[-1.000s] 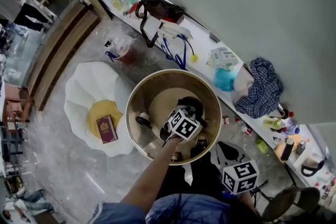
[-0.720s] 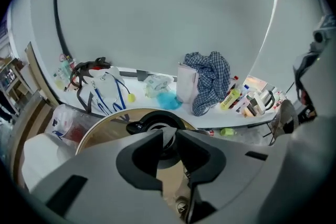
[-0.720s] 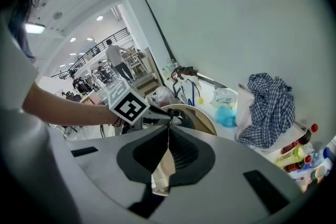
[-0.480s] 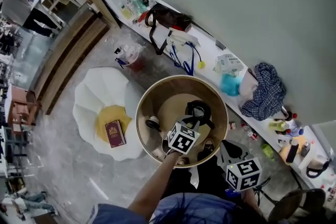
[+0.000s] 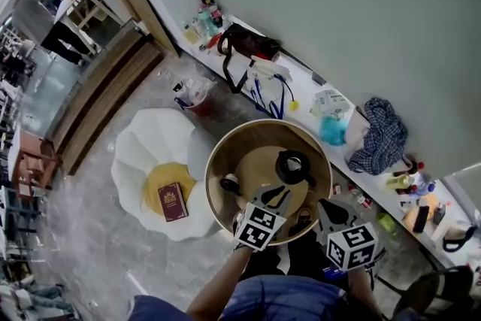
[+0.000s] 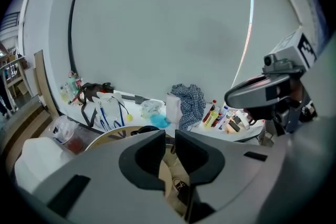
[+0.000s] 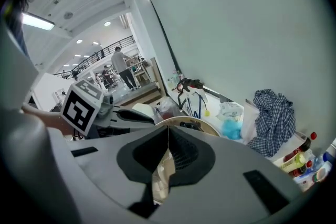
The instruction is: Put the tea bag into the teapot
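Pale tea bag hangs pinched in the right claw; the empty left claw has just been closing yet shows a gap. Centre the bag over the black teapot before releasing.

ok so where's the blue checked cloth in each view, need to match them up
head view: blue checked cloth right of centre
left gripper view: cloth at centre
right gripper view: cloth at right, lower half
shared landmark: the turquoise bundle sits just left of the cloth in all three
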`<state>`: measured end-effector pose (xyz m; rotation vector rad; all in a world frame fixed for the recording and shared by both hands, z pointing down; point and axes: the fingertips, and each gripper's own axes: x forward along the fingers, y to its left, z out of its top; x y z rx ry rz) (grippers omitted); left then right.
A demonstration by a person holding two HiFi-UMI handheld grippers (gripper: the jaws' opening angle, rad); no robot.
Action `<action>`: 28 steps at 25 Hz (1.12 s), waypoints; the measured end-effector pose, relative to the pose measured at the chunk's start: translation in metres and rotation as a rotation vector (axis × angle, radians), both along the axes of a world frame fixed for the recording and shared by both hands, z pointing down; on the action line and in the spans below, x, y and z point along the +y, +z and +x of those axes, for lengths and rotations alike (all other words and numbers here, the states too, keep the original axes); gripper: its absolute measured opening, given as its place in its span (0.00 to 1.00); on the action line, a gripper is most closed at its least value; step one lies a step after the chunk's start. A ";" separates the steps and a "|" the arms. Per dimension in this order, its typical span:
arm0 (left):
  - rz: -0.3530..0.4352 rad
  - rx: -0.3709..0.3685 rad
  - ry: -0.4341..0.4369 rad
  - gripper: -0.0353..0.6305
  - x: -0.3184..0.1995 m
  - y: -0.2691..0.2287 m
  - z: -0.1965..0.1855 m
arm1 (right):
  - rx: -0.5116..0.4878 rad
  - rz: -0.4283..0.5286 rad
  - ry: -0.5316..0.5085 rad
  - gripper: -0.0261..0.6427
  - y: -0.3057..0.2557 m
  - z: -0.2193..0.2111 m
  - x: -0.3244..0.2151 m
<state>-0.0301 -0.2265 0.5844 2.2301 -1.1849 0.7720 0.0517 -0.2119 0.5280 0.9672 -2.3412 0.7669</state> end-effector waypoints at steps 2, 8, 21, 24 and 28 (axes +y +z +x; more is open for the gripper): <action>0.017 0.023 -0.006 0.15 0.015 -0.017 -0.005 | -0.006 0.017 -0.001 0.07 -0.010 -0.009 0.008; 0.070 0.110 -0.026 0.15 0.058 -0.054 -0.028 | -0.014 0.069 -0.006 0.07 -0.031 -0.038 0.038; 0.130 0.143 0.016 0.14 0.146 -0.076 -0.087 | 0.000 0.134 0.046 0.07 -0.051 -0.089 0.120; 0.123 0.160 0.024 0.14 0.160 -0.076 -0.095 | 0.020 0.143 0.062 0.07 -0.055 -0.091 0.132; 0.118 0.184 0.051 0.13 0.171 -0.075 -0.095 | 0.046 0.143 0.089 0.07 -0.058 -0.089 0.144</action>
